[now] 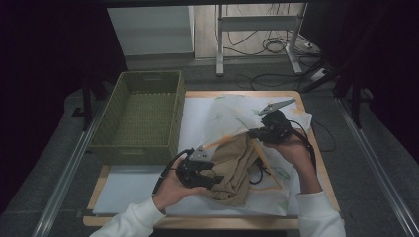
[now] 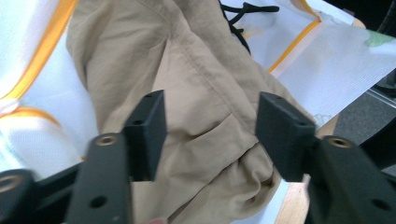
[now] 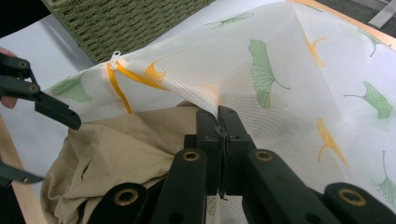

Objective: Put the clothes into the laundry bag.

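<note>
Nearest in the high view, our sleeves and hands come up from the bottom edge. Our left gripper (image 1: 213, 178) sits at the near side of the tan garment (image 1: 236, 170), which lies bunched on the table (image 1: 316, 148) inside the mouth of a white mesh laundry bag (image 1: 232, 116). Our right gripper (image 1: 253, 133) holds the bag's upper edge lifted above the garment — a green woven basket (image 1: 141, 116) stands to the left.

From the left gripper view, our jaws stand wide apart with the garment (image 2: 205, 93) between and beyond them.

From the right gripper view, our jaws are pressed together on the bag's fabric (image 3: 289, 79), the garment (image 3: 121, 154) underneath, and the left gripper (image 3: 42, 135) gapes at the left.
</note>
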Tool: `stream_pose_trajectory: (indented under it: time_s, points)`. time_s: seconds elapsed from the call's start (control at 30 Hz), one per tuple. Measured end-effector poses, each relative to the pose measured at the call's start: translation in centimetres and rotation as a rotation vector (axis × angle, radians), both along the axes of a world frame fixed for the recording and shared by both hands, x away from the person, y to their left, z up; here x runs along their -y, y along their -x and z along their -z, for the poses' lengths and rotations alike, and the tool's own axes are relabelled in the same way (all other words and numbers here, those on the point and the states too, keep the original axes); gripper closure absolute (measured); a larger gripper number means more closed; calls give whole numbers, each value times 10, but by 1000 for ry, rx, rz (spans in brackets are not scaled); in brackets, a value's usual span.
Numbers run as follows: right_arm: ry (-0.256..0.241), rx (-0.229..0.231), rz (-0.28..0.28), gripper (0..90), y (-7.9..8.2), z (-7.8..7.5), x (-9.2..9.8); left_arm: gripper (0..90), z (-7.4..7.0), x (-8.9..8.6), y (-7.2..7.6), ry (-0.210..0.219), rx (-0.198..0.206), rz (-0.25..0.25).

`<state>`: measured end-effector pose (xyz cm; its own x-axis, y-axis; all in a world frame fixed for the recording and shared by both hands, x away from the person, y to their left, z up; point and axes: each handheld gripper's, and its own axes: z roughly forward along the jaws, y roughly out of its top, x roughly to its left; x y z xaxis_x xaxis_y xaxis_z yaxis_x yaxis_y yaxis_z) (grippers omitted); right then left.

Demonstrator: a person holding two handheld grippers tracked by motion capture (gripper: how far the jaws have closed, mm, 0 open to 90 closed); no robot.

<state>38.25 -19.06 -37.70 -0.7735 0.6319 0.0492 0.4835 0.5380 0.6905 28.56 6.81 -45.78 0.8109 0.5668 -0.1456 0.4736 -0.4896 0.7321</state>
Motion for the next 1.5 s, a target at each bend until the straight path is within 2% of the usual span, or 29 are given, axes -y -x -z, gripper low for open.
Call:
stream_pose_trajectory:
  time_s: [0.07,0.13,0.23,0.33,0.6,0.83,1.0,1.3,1.5]
  points:
    - [1,0,2,874,0,0,0,621,2,-1,-1,-28,-24,6]
    - [1,-1,3,873,0,0,0,734,3,-2,-1,-45,-27,7]
    - [2,2,4,872,0,0,1,839,4,-7,-2,-38,-43,19]
    - [2,2,3,872,0,0,1,895,5,-11,-2,-23,-57,24]
    - [5,1,4,873,-1,0,2,897,12,-19,4,-13,-78,39]
    - [7,-6,5,874,-1,2,2,897,18,-17,17,-43,-91,83]
    - [11,-10,4,875,-2,3,1,898,24,-18,20,-55,-108,99]
    - [7,-10,8,875,-3,2,2,898,30,-18,29,-55,-127,122]
    - [11,-12,6,875,-2,4,1,898,34,-13,31,-50,-149,169]
